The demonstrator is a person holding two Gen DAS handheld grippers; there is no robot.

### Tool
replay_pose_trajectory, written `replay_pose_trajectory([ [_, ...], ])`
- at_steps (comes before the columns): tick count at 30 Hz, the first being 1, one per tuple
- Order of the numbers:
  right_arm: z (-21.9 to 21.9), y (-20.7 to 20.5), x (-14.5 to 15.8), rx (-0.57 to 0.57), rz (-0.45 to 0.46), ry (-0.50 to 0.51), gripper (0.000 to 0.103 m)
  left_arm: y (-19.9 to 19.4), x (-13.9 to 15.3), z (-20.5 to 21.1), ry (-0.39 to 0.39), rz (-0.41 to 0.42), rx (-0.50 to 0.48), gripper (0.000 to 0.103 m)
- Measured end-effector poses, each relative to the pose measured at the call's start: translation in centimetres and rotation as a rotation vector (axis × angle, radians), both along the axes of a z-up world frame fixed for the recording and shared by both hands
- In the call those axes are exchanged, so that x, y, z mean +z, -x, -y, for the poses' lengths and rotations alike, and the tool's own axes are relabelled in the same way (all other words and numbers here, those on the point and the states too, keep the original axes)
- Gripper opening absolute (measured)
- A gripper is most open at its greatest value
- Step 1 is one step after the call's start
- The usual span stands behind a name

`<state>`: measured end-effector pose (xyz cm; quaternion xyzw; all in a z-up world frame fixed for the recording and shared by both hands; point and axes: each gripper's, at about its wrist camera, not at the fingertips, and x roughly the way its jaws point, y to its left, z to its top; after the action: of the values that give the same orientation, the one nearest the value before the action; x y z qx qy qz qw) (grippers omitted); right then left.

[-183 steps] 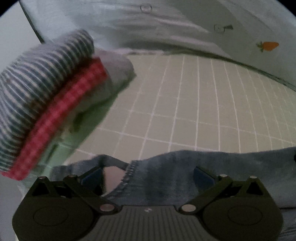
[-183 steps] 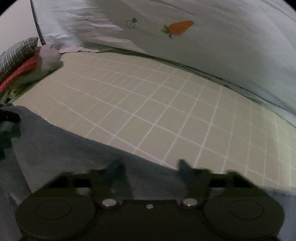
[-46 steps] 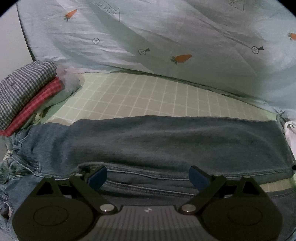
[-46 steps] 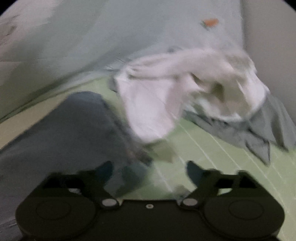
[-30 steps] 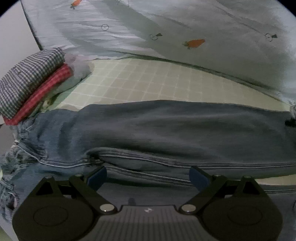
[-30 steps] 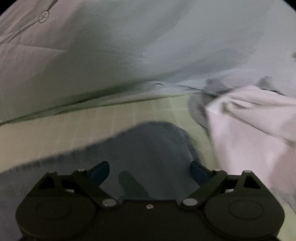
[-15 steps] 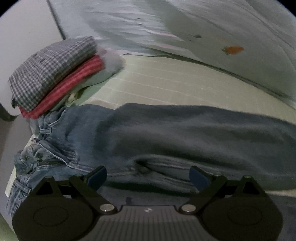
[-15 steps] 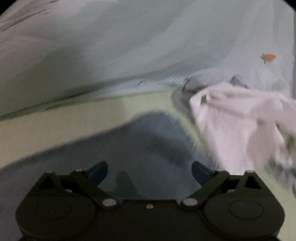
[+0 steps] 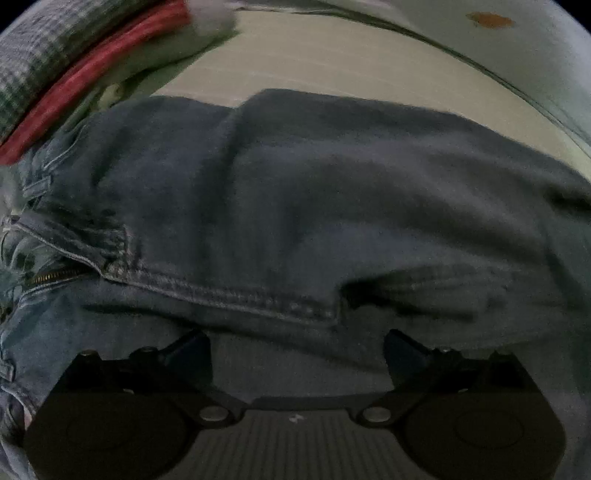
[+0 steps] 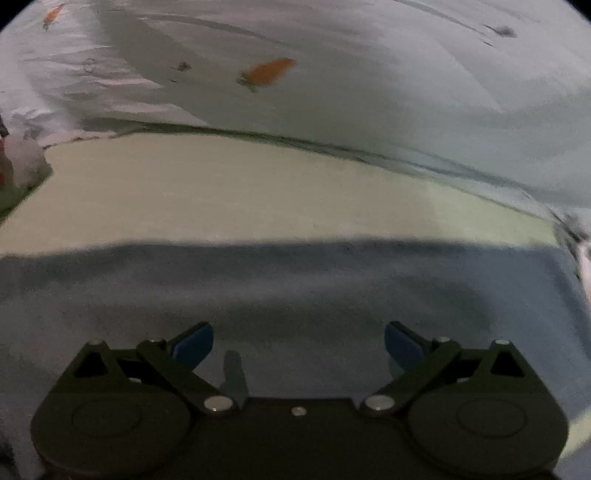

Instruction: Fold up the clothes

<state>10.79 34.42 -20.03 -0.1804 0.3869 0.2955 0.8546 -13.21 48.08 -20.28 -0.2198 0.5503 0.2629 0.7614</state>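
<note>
Both grippers have dropped closer to the jeans (thick, heavy, floppy); jaws wide open, empty. Grab the seam just ahead.

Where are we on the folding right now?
Done: folded stack sits at upper left, and the jeans lie doubled lengthwise on the green sheet. In hand: nothing; the left hand-held gripper and right hand-held gripper are open over the denim. Left: folding the jeans shorter and stacking them.

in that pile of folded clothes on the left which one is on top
The blue-and-white checked garment is on top. The red one lies directly under it, with a pale piece lower in the pile beside the jeans.
</note>
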Motion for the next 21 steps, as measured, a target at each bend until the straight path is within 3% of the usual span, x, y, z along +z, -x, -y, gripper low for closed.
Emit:
replay_pose_trajectory([
  [3,-3.7,-0.3,-0.1,0.047,0.011,-0.002,0.101,0.5,0.7,-0.5,0.027,0.012,-0.056,0.101],
  [5,-5.6,-0.8,-0.2,0.076,0.018,-0.005,0.101,0.9,2.0,-1.9,0.026,0.055,-0.031,0.101],
  [12,-7.4,-4.2,-1.6,0.045,0.005,0.025,0.101,1.8,6.4,-10.8,-0.172,0.199,0.193,0.102],
  [15,-6.2,-5.1,-2.4,-0.010,-0.027,0.012,0.103,1.1,5.3,-14.5,-0.248,0.162,0.266,0.102],
  [19,-3.8,-5.5,-2.6,-0.055,-0.045,-0.002,0.103,-0.6,1.3,-16.4,-0.306,0.022,0.236,0.103],
  [21,-2.4,-5.4,-2.4,-0.075,-0.040,0.009,0.103,-0.5,0.5,-16.6,-0.324,0.045,0.254,0.103],
])
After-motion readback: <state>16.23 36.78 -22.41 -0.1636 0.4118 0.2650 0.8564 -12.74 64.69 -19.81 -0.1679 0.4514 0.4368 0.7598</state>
